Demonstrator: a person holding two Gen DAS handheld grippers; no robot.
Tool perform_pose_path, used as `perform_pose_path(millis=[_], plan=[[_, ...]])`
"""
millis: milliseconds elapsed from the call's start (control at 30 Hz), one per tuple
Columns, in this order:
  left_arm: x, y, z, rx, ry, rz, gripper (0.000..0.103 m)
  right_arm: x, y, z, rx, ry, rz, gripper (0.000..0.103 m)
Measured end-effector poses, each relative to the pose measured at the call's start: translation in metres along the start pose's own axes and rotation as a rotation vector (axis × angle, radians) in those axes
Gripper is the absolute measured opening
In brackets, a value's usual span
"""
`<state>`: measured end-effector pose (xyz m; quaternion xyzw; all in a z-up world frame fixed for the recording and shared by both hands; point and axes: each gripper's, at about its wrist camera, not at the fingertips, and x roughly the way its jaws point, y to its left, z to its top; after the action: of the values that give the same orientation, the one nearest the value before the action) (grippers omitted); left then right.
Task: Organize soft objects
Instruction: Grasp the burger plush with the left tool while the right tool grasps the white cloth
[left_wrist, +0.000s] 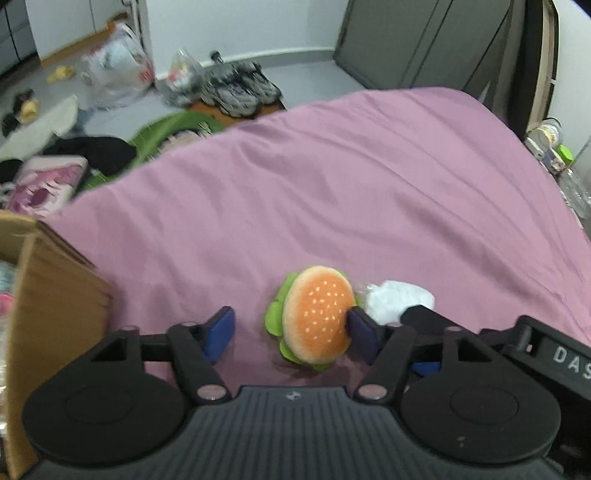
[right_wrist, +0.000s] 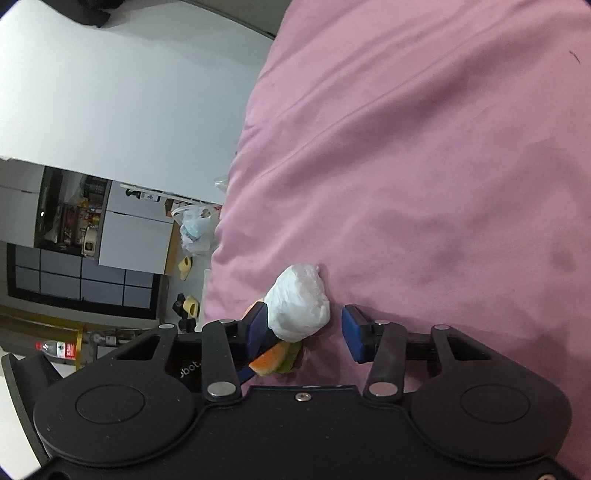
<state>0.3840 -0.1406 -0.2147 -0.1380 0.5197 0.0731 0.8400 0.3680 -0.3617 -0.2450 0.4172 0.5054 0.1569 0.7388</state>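
Burger plush (left_wrist: 316, 317) lies on the pink bed sheet (left_wrist: 369, 184) between the jaws of the left gripper (left_wrist: 291, 334), which stand wide apart: its sesame bun touches the right-hand pad, while the other pad is clear of it. White soft bundle (right_wrist: 299, 302) sits just beyond, between the parted jaws of the right gripper (right_wrist: 304, 330), against the left-hand pad and apart from the other. Neither toy is gripped yet. A cardboard box (left_wrist: 55, 295) stands to the left of the left jaws, seemingly the bin for soft things, with something pink inside; so both pickups and drops appear still to come. Readable writing is scant: "DAS" on the neighbouring gripper body and "obot" on a housing.
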Motion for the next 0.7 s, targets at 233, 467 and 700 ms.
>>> perform_pose_path(millis=[233,467,700], plan=[[-0.009,-0.003,-0.002,-0.013,0.006,-0.054,0.029,0.009,-0.004,0.004,0.005,0.014,0.023,0.042],[-0.021,0.003,-0.001,-0.020,0.003,-0.044,0.027,0.007,-0.005,0.004,-0.011,0.007,0.005,0.035],[-0.053,0.008,-0.006,-0.034,-0.033,-0.067,0.027,-0.006,0.007,-0.003,-0.068,-0.017,-0.052,0.035]])
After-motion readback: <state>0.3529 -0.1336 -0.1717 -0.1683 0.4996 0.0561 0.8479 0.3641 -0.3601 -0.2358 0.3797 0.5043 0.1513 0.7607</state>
